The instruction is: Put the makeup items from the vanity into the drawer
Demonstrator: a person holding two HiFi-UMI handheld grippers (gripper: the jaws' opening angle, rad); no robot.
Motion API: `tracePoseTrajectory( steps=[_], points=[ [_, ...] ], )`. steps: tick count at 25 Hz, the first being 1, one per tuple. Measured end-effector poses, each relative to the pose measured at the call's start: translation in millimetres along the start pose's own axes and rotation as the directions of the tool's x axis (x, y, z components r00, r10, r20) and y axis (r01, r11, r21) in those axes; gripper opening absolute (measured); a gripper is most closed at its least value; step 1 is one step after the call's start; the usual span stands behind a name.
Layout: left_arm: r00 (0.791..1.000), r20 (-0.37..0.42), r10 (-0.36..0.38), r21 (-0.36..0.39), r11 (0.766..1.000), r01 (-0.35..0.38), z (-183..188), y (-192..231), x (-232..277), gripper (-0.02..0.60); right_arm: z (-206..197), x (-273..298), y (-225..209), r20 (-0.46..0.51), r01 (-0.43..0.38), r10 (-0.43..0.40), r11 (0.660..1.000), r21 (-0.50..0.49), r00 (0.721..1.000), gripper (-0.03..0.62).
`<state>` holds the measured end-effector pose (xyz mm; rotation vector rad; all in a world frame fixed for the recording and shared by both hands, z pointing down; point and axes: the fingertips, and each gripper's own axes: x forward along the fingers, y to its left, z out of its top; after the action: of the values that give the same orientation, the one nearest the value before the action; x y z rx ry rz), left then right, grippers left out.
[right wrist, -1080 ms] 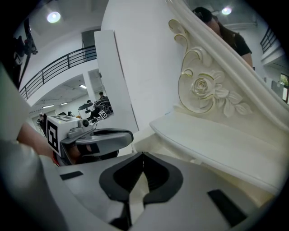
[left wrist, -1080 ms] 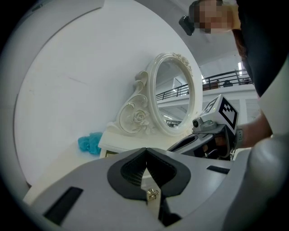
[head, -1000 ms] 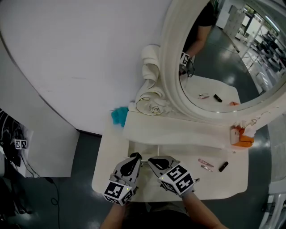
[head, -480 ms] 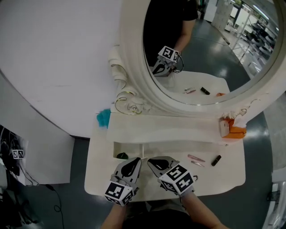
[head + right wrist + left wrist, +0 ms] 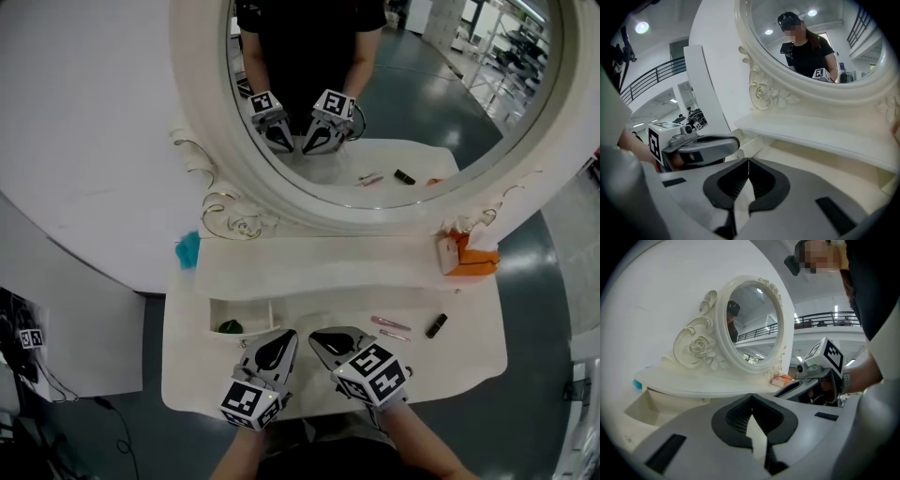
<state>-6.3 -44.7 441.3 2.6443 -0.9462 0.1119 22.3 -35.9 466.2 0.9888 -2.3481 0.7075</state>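
left tongs (image 5: pixel 284 336) clenched empty, right tongs (image 5: pixel 317 336) too, both below the mirror (image 5: pixel 422 112). pink sticks (image 5: pixel 384 323) and black lipstick (image 5: pixel 436 325) lie on the table (image 5: pixel 469 367) below the mirror, right side. likely light, stiff, slick, roll-prone; pinch mid-body.

on the table (image 5: pixel 467 364), lipstick (image 5: pixel 436 325) at three o'clock of the clips (image 5: pixel 389 323), drawer (image 5: pixel 253 315) at nine, mirror (image 5: pixel 412 103) at twelve.

A curved white wall (image 5: pixel 75 141) meets a glossy dark grey floor (image 5: pixel 548 272).
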Motion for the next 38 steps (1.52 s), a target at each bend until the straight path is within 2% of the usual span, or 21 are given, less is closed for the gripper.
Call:
tracePoseTrajectory(
  steps=[17, 31, 34, 38],
  points=[
    [0.994, -0.045, -0.1, 0.008, 0.995, 0.1, -21, -64, 48, 0.014, -41, -53, -42, 0.019, 0.056, -0.058, 0.994, 0.097, 0.998, 0.023],
    [0.977, -0.097, -0.192, -0.022, 0.981, 0.191, -48, -108, 84, 0.014, -82, -87, -79, -0.002, 0.122, -0.123, 0.978, 0.171, 0.992, 0.023],
    [0.974, -0.113, -0.197, -0.018, 0.98, 0.196, -54, -113, 88, 0.014, -95, -91, -89, -0.036, 0.165, -0.161, 0.971, 0.172, 0.986, 0.023],
    [0.973, -0.128, -0.192, -0.016, 0.981, 0.192, -61, -116, 93, 0.014, -114, -94, -108, -0.119, 0.261, -0.249, 0.96, 0.101, 0.961, 0.026]
  ],
)
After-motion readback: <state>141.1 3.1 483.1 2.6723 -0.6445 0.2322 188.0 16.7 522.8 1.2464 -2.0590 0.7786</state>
